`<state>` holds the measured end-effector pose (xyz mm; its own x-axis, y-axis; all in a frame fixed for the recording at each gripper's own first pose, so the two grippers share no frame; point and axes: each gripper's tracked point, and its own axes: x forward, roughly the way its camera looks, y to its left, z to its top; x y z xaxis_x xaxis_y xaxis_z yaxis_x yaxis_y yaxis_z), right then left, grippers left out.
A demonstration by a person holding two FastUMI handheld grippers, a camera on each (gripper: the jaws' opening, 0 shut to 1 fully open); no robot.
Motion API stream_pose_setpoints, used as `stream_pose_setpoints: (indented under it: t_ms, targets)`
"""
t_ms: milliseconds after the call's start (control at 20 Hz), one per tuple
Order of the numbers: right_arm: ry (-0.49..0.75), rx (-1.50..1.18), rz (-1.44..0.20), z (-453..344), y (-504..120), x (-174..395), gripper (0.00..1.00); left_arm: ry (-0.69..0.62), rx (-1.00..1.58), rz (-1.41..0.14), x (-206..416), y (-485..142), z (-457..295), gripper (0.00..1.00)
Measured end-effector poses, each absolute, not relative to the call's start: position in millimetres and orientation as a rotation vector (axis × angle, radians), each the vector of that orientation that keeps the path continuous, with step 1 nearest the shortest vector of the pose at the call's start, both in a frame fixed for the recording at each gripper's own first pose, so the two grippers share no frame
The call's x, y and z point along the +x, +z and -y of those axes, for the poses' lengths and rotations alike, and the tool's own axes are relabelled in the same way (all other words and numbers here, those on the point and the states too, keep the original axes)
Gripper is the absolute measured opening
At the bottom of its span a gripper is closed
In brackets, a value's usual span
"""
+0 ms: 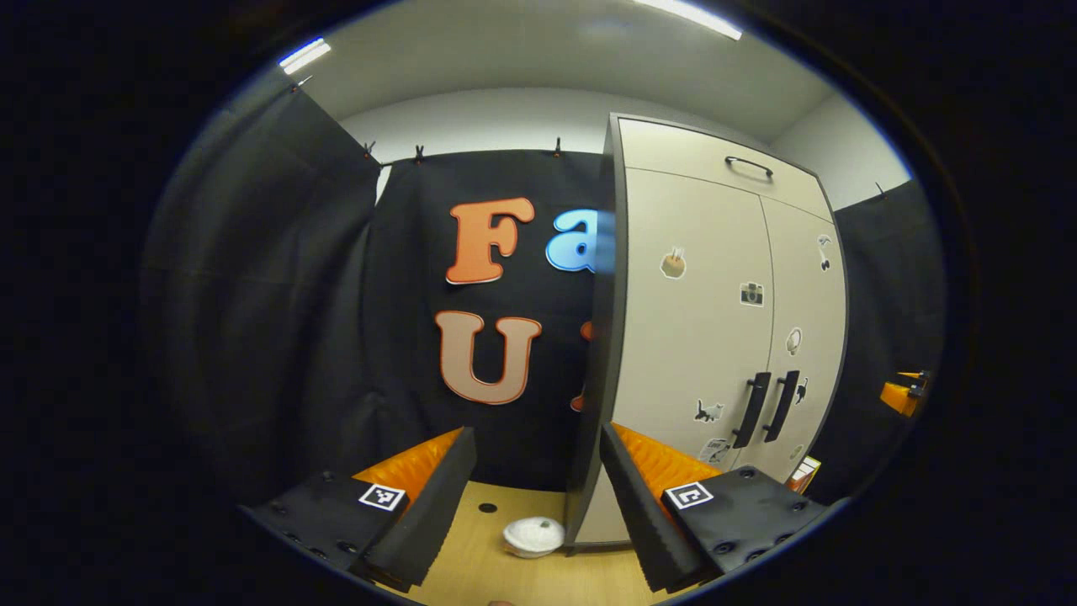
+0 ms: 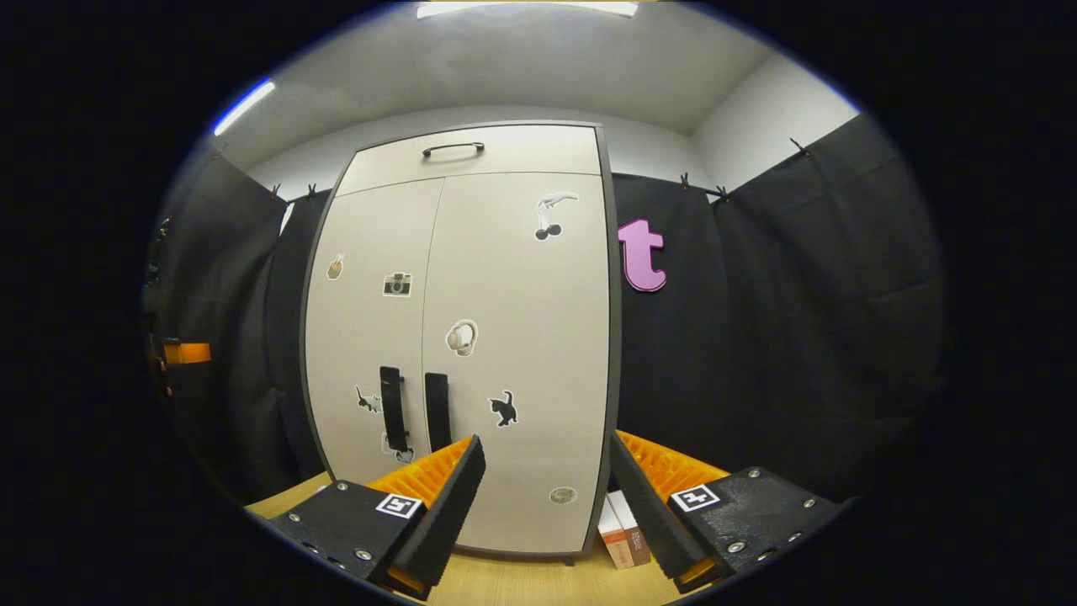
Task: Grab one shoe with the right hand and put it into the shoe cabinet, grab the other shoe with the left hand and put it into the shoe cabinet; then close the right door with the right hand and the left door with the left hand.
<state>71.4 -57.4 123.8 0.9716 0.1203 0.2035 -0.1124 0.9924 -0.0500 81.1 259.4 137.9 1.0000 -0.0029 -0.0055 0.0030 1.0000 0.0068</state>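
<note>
The left gripper view looks from low over the wooden floor, off the shoe cabinet's left corner, facing partly past it to the booth wall, its doors seen at a slant. The right gripper view faces the same shoe cabinet nearly square on, near its right door, perhaps a little closer. Both views share the cabinet's front, its two dark door handles and stickers.

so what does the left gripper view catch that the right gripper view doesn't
Left gripper view: a white bowl-like object on the floor beside the cabinet's side, and the other gripper far off.
Right gripper view: a small box beside the cabinet's base.
Both: the shoe cabinet with both doors closed, stickers and dark handles, plus open, empty grippers.
</note>
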Motion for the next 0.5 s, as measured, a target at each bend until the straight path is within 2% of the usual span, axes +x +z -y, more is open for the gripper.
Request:
stream_pose_setpoints:
  t_ms: [50, 300, 500]
  targets:
    - [0.113, -0.046, 0.213, 56.4, 126.7, 67.9, 0.92, 0.018, 0.008, 0.009, 76.3, 145.7, -272.5, 0.94]
    - [0.097, -0.065, 0.219, 48.6, 131.2, 58.6, 0.92, 0.067, -0.016, 0.034, 58.3, 156.6, -314.5, 0.96]
    - [0.089, -0.065, 0.206, 39.6, 122.6, 56.1, 0.92, 0.053, -0.022, 0.028, 54.2, 152.6, -322.3, 0.94]
